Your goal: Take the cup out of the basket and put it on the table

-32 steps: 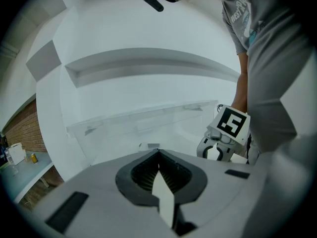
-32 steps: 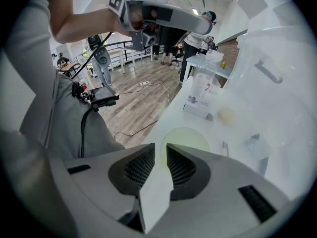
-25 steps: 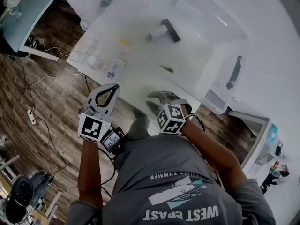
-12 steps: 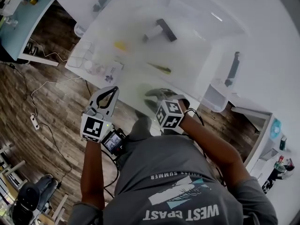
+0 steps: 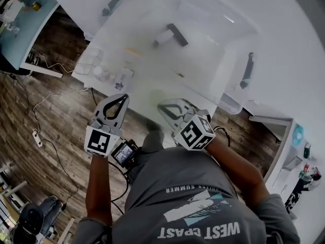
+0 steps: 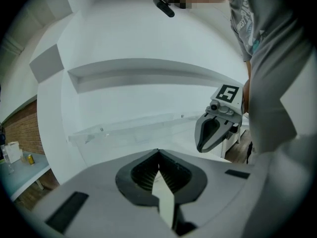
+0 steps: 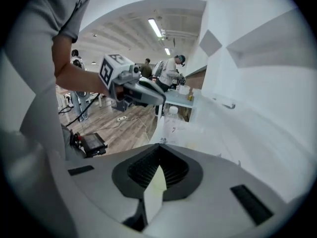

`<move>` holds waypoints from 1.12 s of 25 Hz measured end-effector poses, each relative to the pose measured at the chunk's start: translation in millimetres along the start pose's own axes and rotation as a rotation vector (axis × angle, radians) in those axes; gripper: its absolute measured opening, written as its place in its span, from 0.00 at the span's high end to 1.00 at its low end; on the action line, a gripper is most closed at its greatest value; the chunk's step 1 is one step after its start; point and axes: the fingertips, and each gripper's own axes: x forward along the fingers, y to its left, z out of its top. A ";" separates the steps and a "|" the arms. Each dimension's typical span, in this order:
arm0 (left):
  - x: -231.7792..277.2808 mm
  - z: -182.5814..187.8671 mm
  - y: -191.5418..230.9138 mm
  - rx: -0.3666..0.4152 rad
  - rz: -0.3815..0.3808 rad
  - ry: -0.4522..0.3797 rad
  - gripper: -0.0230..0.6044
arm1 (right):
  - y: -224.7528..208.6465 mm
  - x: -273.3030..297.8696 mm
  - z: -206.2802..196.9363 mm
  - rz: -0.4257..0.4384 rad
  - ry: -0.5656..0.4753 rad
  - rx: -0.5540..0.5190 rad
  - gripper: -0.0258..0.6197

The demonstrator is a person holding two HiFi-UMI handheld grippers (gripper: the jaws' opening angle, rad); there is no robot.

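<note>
Up off the tabletop comes the right gripper (image 5: 161,106), its marker cube (image 5: 195,132) now lower and further right in the head view than a second ago, and turned to show another face. Its jaws have just been closing and now meet tip to tip with nothing between them, as the right gripper view confirms. Close on the person's left, the left gripper (image 5: 122,96) hangs over the near edge of the white table (image 5: 152,60), about where it was, jaws likewise pressed together and empty, pointing toward the table.

Glare washes out most of the tabletop, and the cup cannot be picked out with certainty; only a faint pale shape (image 5: 158,96) lies on the surface just ahead of the right gripper's tips. A clear tub (image 5: 89,61) and a clear bottle (image 5: 101,73) stand side by side at the table's left end, well apart from both grippers. Further back on the table lies a black-and-white object (image 5: 172,34). Below the table edge runs a wooden floor (image 5: 45,116), with a cable (image 5: 51,93) trailing across it. The person, in a grey shirt (image 5: 188,197), leans over the scene, a small screen (image 5: 124,153) near the left wrist
</note>
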 end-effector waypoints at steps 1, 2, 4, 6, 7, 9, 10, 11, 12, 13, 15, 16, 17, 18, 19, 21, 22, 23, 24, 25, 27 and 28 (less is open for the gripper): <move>-3.0 8.8 -1.3 0.023 0.000 -0.022 0.95 | 0.2 -10.2 9.4 -0.013 -0.034 0.013 0.94; -7.0 17.5 -3.5 0.044 0.002 -0.040 0.95 | 0.9 -21.2 19.6 -0.025 -0.071 0.021 0.94; -17.2 34.6 -11.2 0.085 0.006 -0.062 0.95 | 4.1 -45.3 40.3 -0.043 -0.152 0.017 0.94; -30.1 48.9 -23.6 0.135 0.005 -0.062 0.95 | 10.9 -70.3 59.3 -0.053 -0.217 -0.013 0.94; -37.4 55.3 -31.0 0.157 0.008 -0.059 0.95 | 15.7 -82.8 67.6 -0.059 -0.239 -0.029 0.94; -52.3 68.2 -47.6 0.188 0.022 -0.056 0.95 | 27.9 -108.6 81.9 -0.077 -0.279 -0.059 0.94; -59.6 74.4 -57.8 0.202 0.029 -0.055 0.95 | 35.6 -122.1 87.0 -0.088 -0.298 -0.069 0.94; -66.8 80.3 -69.8 0.213 0.035 -0.055 0.95 | 44.7 -135.7 89.8 -0.098 -0.315 -0.075 0.94; -73.9 86.3 -83.0 0.208 0.044 -0.062 0.95 | 54.8 -149.0 90.5 -0.109 -0.329 -0.078 0.94; -81.2 93.2 -96.7 0.174 0.059 -0.084 0.95 | 65.4 -161.5 89.8 -0.119 -0.343 -0.079 0.94; -96.4 107.3 -125.3 0.078 0.089 -0.145 0.95 | 88.7 -184.7 84.2 -0.134 -0.355 -0.082 0.94; -104.2 110.9 -140.5 0.068 0.087 -0.152 0.95 | 101.4 -195.7 80.1 -0.142 -0.356 -0.083 0.94; -111.9 111.9 -154.7 0.085 0.074 -0.144 0.95 | 114.0 -205.9 76.9 -0.153 -0.361 -0.080 0.94; -119.5 112.1 -166.3 0.113 0.060 -0.131 0.95 | 125.9 -214.6 75.0 -0.167 -0.371 -0.074 0.94; -127.3 112.6 -175.3 0.134 0.053 -0.124 0.95 | 137.4 -221.8 74.1 -0.180 -0.382 -0.067 0.94; -144.1 116.1 -189.8 0.142 0.062 -0.131 0.95 | 159.8 -234.3 72.8 -0.192 -0.402 -0.056 0.94; -152.3 119.2 -198.2 0.141 0.074 -0.138 0.95 | 170.0 -241.9 71.2 -0.193 -0.411 -0.055 0.94; -159.5 123.1 -208.1 0.145 0.086 -0.143 0.95 | 179.0 -251.1 69.1 -0.194 -0.423 -0.057 0.94; -165.8 127.6 -218.7 0.152 0.095 -0.145 0.95 | 186.4 -261.4 67.1 -0.197 -0.437 -0.056 0.94; -171.8 132.1 -229.0 0.159 0.102 -0.145 0.95 | 192.3 -271.7 65.9 -0.203 -0.454 -0.050 0.94; -184.5 138.9 -243.8 0.172 0.107 -0.135 0.95 | 200.4 -288.1 68.0 -0.220 -0.488 -0.017 0.94; -191.8 141.5 -247.9 0.176 0.109 -0.128 0.95 | 203.6 -294.0 70.9 -0.228 -0.502 -0.001 0.94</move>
